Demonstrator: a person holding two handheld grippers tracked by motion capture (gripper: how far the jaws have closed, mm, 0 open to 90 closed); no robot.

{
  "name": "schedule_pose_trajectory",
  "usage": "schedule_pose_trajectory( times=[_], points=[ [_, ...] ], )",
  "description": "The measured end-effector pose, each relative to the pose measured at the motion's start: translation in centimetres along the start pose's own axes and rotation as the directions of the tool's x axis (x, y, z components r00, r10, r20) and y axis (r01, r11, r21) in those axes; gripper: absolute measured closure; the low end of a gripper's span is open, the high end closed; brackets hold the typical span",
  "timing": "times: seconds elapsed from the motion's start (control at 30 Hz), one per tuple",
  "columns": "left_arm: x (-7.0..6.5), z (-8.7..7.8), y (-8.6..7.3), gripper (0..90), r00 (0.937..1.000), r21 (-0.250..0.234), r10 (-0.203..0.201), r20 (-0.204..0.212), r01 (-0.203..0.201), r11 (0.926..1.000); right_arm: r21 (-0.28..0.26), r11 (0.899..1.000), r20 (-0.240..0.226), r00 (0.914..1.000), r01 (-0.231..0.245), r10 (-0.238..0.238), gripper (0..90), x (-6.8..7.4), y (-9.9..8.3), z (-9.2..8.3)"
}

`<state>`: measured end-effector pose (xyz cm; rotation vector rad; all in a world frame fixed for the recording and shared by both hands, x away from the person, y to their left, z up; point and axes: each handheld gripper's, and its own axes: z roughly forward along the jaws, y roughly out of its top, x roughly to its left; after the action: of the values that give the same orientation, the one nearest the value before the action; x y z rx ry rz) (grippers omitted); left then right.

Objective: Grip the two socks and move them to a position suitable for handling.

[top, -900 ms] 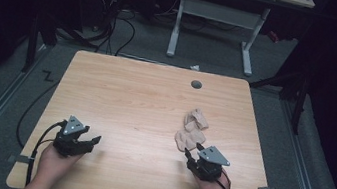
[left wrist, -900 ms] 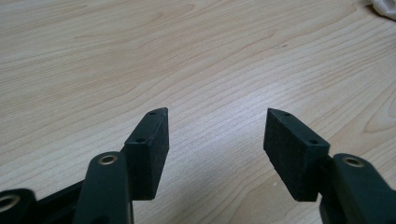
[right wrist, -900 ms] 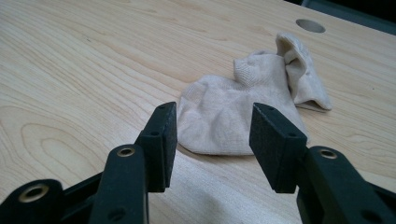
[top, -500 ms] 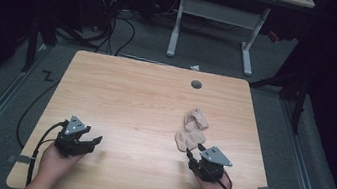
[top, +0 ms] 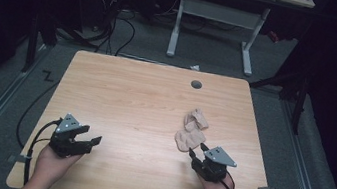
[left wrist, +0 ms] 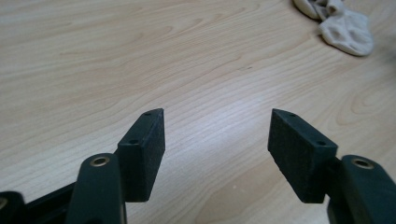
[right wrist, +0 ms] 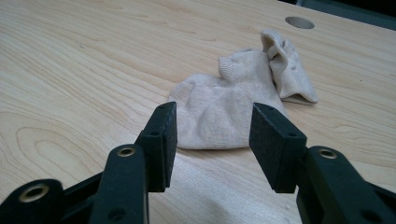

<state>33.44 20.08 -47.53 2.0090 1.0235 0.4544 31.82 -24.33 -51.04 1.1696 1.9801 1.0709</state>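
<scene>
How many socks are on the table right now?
2, lying in one bunch right of centre: the near sock lies just ahead of the right tongs, the far sock lies against it, towards the table's hole.

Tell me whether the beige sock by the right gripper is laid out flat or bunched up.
Bunched up. The beige sock lies crumpled on the table, its cuff end folded and standing up; the right gripper sits open just short of it.

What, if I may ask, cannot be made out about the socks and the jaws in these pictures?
- Socks: one or two pieces, folds hide it, right gripper view.
- Socks: far end cut by top edge, left gripper view.
- Right gripper: gap to the socks too small to judge, high view.
</scene>
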Motion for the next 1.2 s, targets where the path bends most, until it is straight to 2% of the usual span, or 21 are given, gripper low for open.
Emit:
schedule_pose_trajectory(
  times=[0.03,0.13,0.17,0.23,0.27,0.37,0.5,0.57,0.73,0.87,0.93,1.0,1.03,1.07,1.1,1.13,1.2],
  points=[
    [0.0,-0.2,-0.3,36.3,1.0,-0.003,0.005,-0.005,-0.006,1.0,0.007,1.0,-0.004,1.0,0.005,-0.005,51.3,-0.1,0.0,0.0],
    [0.7,0.3,-1.6,35.8,0.9978,0.0,-0.065,0.007,0.065,0.9979,0.021,1.0,-0.002,1.0,0.01,-0.01,50.1,-0.4,-0.1,0.1],
    [0.9,0.7,-1.6,35.0,0.9976,0.017,-0.07,0.007,0.069,0.9974,0.027,1.0,0.001,1.0,0.003,-0.003,49.3,-0.4,-0.1,0.1],
    [1.2,0.8,-1.6,33.2,0.9987,0.019,-0.05,-0.014,0.05,0.9986,0.031,0.999,-0.008,0.9999,-0.013,0.014,45.4,-0.6,0.0,0.2],
    [1.5,0.7,-1.7,32.8,0.9983,0.006,-0.058,-0.013,0.058,0.9983,0.046,0.998,-0.022,0.9988,-0.042,0.043,41.2,-0.7,0.1,0.3],
    [1.5,0.6,-2.0,32.8,0.998,-0.001,-0.064,-0.007,0.064,0.998,0.072,0.995,-0.032,0.9973,-0.064,0.066,36.2,-0.9,0.3,0.6],
    [1.3,0.6,-2.2,32.6,0.9997,0.012,-0.022,-0.005,0.022,0.9997,0.108,0.993,-0.036,0.998,-0.047,0.052,32.8,-1.1,1.1,1.6],
    [1.2,0.7,-2.2,31.7,1.0,0.014,-0.006,-0.001,0.006,0.9999,0.136,0.99,-0.05,0.9975,-0.043,0.05,32.9,-1.3,1.3,2.4],
    [1.1,0.9,-2.2,31.1,0.9996,0.017,0.028,-0.003,-0.028,0.9995,0.172,0.985,-0.037,0.9993,-0.003,0.01,35.7,-1.0,2.0,3.4],
    [1.3,0.8,-2.2,31.0,0.9998,0.014,0.021,-0.004,-0.021,0.9997,0.18,0.984,-0.039,0.9992,0.001,0.006,39.2,-0.7,3.2,3.7],
    [1.3,0.6,-2.2,31.0,0.9998,0.008,0.019,-0.004,-0.019,0.9998,0.194,0.981,-0.055,0.9985,0.005,0.006,42.5,-0.3,3.8,4.1],
    [1.3,0.4,-2.2,31.1,0.9998,0.003,0.018,-0.005,-0.018,0.9998,0.221,0.975,-0.081,0.9966,0.007,0.012,44.9,0.8,4.4,4.8],
    [1.3,0.4,-2.2,31.1,0.9999,-0.001,0.014,-0.004,-0.014,0.9999,0.221,0.975,-0.081,0.9966,0.007,0.012,44.9,0.8,4.4,4.8],
    [1.3,0.4,-2.2,31.1,0.9999,0.001,0.014,-0.006,-0.014,0.9999,0.247,0.969,-0.094,0.9955,0.019,0.004,46.1,1.4,4.5,5.4],
    [1.3,0.4,-2.2,31.1,0.9999,0.001,0.014,-0.006,-0.014,0.9999,0.247,0.969,-0.094,0.9955,0.019,0.004,46.1,1.4,4.5,5.4],
    [1.4,0.4,-2.2,31.1,0.9999,0.001,0.012,-0.005,-0.012,0.9999,0.283,0.958,-0.099,0.9951,0.037,-0.009,46.8,1.8,4.4,6.2],
    [1.4,0.4,-2.2,31.1,0.9998,0.005,0.019,-0.003,-0.019,0.9998,0.293,0.955,-0.093,0.9954,0.05,-0.023,48.2,1.9,4.3,6.5]
  ],
)
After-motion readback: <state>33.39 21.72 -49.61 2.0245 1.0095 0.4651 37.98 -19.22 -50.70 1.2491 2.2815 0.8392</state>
